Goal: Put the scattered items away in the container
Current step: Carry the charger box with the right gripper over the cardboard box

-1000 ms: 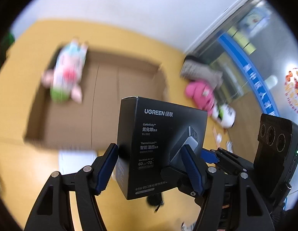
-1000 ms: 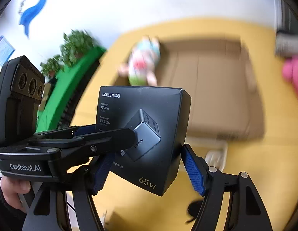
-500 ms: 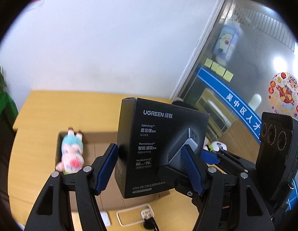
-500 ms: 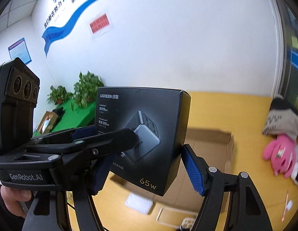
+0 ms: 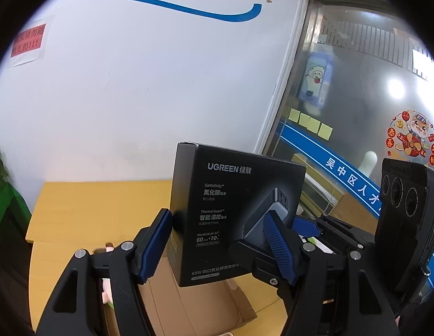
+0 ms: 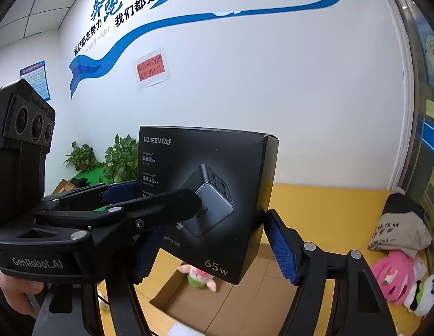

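Observation:
A black UGREEN charger box hangs in the air, held upright by both grippers at once. My left gripper has its blue pads pressed on the box's left edge and front face. My right gripper clamps the same box from its sides; its right pad touches the box's right edge. The left gripper reaches in from the left across the box's front. Below sits the open cardboard carton with a pig plush inside it.
On the yellow table, right of the carton, lie a grey bag, a pink plush and a white toy. A white wall stands behind, glass panels to the right, potted plants at left. A hand holds the left gripper.
Both grippers have risen with the black box and tipped upward. The carton and plush slid from the frame's middle to its bottom; the wall now fills the view. Both grips are unchanged.

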Demonstrator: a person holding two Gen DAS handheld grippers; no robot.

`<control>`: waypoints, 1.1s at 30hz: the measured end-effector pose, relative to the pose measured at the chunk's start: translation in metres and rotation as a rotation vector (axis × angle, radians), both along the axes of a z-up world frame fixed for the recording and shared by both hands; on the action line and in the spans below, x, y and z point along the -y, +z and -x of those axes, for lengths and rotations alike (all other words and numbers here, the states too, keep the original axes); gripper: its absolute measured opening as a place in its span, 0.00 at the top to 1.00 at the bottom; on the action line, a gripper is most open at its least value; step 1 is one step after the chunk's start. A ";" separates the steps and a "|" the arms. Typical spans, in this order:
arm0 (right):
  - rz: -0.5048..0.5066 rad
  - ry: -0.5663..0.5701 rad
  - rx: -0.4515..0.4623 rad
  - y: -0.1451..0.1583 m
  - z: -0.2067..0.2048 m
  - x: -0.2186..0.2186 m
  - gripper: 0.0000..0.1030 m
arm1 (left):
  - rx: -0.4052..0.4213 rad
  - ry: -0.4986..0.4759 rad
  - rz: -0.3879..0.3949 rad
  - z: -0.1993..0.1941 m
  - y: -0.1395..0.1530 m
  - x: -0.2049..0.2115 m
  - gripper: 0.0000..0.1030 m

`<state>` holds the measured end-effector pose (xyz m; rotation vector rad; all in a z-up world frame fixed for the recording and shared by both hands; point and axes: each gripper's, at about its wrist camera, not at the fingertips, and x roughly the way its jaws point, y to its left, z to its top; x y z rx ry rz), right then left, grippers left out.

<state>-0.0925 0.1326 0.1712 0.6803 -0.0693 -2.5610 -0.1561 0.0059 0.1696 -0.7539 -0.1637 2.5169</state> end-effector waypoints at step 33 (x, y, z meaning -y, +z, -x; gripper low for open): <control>-0.102 0.019 0.428 -0.292 0.228 0.034 0.26 | 0.572 -0.004 -0.055 0.209 -0.299 0.028 0.35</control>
